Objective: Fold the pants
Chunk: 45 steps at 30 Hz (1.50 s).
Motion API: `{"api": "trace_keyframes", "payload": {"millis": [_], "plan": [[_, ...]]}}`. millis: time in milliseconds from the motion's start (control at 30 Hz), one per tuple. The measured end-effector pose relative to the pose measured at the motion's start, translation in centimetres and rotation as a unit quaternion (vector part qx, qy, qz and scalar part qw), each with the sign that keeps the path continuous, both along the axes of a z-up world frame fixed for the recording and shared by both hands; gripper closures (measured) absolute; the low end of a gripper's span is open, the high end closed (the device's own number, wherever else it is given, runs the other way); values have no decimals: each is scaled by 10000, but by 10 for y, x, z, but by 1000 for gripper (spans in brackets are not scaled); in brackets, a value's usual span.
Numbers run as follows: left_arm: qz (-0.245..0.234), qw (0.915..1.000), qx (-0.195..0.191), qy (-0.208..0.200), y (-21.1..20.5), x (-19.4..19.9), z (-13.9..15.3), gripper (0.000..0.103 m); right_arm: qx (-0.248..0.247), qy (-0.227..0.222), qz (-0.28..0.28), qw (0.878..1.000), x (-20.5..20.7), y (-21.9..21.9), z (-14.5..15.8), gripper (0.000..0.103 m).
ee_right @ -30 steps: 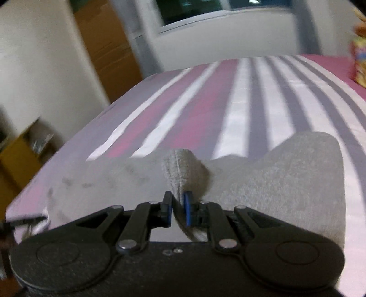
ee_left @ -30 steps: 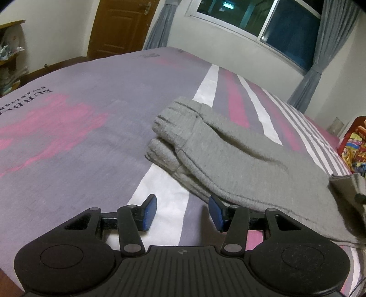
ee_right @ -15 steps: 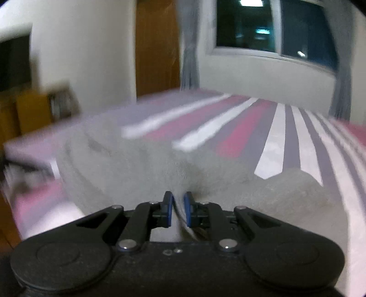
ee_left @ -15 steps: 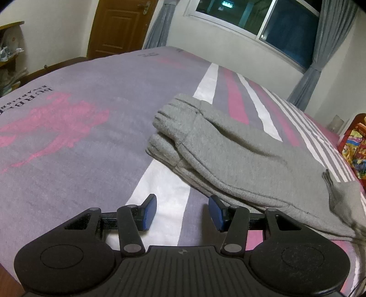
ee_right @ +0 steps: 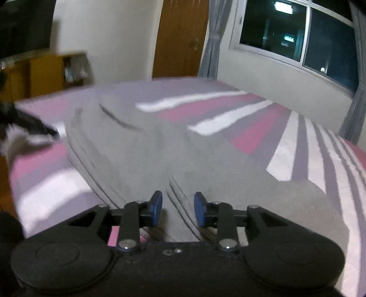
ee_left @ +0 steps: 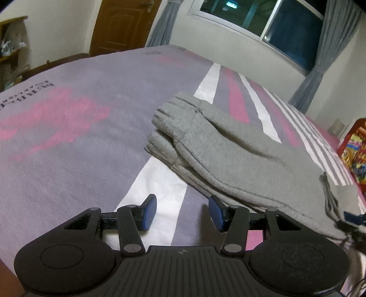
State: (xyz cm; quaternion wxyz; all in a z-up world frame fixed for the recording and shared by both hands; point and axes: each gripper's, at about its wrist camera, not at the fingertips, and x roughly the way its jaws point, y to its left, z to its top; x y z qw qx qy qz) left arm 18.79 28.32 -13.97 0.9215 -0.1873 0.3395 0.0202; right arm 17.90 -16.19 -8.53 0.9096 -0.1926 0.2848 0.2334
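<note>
Item: grey fleece pants [ee_left: 240, 155], folded lengthwise into a long stack, lying flat on the bed [ee_left: 68, 141] over its purple, pink and white striped cover. Position relative to the left gripper [ee_left: 182, 212]: the stack lies ahead of and to the right of the jaws, its ribbed cuffs [ee_left: 169, 128] farthest forward, its near long edge running just past the right blue pad [ee_left: 216, 211]; none of the cloth lies between the pads. Left jaws: spread wide and empty, with only the white and purple stripes of the cover showing in the gap. Position relative to the right gripper [ee_right: 178, 209]: the pants [ee_right: 160, 155] fill the ground directly ahead of the jaws, and a raised ridge of grey cloth with stitched seams runs back through the gap between the two blue pads [ee_right: 157, 206]; this view is blurred, and contact between cloth and pads cannot be made out. Right jaws: parted, a clear gap between the pads, not clamped on the fabric. In the left wrist view the right gripper's tip [ee_left: 353, 217] shows at the far right edge beside the waistband end [ee_left: 329, 198]. Surroundings: wooden door [ee_left: 119, 25], dark window [ee_left: 263, 20], grey curtains [ee_left: 320, 61], a colourful printed object [ee_left: 355, 153] beyond the bed's right side.
</note>
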Motion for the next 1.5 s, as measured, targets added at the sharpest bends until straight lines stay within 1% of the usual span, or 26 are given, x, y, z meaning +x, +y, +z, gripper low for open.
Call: {"api": "trace_keyframes", "payload": {"millis": [67,133,167,200,233,300,333,400,467,500,533,600,633,667,733,833,867,933,967,1000,1033,1067,1167,1233,1333,1500], "plan": [[19,10000,-70,-11,2,-2,-1,52,-340,-45,-54,9994,4,12,-10,71],[9,10000,-86,-16,2,-4,-2,52,-862,-300,-80,9958,4,21,-21,68],[-1,10000,-84,-17,3,-5,-2,52,-994,-384,-47,9943,5,25,-22,71],[-8,10000,-86,-16,3,-6,-2,52,-960,-353,-53,9947,5,30,-25,86],[-10,10000,-96,-15,4,-7,-2,52,-842,-329,-144,9958,7,29,-24,91],[-8,9999,-119,-21,6,-10,-1,52,-330,-312,-398,9982,10,21,-10,92],[-9,9999,-122,-26,7,-11,-1,52,-66,-422,-438,9981,7,15,-3,92],[-4,9999,-135,-34,7,-13,-2,52,242,-696,-146,9972,-7,9,8,92],[10,9999,-142,-41,7,-14,-3,52,361,-938,363,9943,-25,7,14,92],[22,9999,-138,-38,7,-14,-4,52,326,-801,625,9943,-28,10,11,92],[38,9999,-138,-32,6,-13,-4,52,159,-548,864,9946,-26,14,5,92],[53,9999,-161,-26,6,-13,-3,52,-299,-265,1094,9932,-24,23,-17,92],[46,9999,-163,-21,6,-15,-3,52,-324,-178,1089,9934,-23,23,-23,91],[29,9999,-152,-12,6,-15,-2,52,-227,-109,1036,9943,-21,21,-25,90],[7,9999,-129,6,7,-16,-2,52,-78,14,933,9956,-18,21,-22,86],[43,9999,-116,30,6,-16,1,52,-248,-34,909,9955,-19,29,-20,83],[55,9999,-113,31,5,-16,2,52,-95,-34,893,9960,-23,25,-15,82],[31,10000,-85,40,2,-15,3,52,681,-32,800,9945,-25,11,2,83],[21,10000,-53,56,0,-15,4,52,855,-52,690,9939,-26,4,6,84],[21,10000,-20,73,-2,-14,5,52,907,-80,548,9943,-26,-3,9,87],[14,10000,-16,75,-3,-14,6,52,837,-118,343,9958,-26,-9,9,91],[-4,10000,-26,67,-5,-14,7,52,751,-154,161,9969,-27,-17,10,91],[-64,9999,46,108,-12,-10,9,52,850,-73,-4,9964,-31,-40,11,90],[-81,9999,71,112,-16,-10,9,52,730,-1,64,9973,-34,-42,8,83],[-59,9999,41,99,-20,-16,9,52,667,15,301,9973,-41,-29,6,82],[-18,10000,-34,92,-19,-28,8,52,597,30,438,9972,-34,-2,1,82]]}}
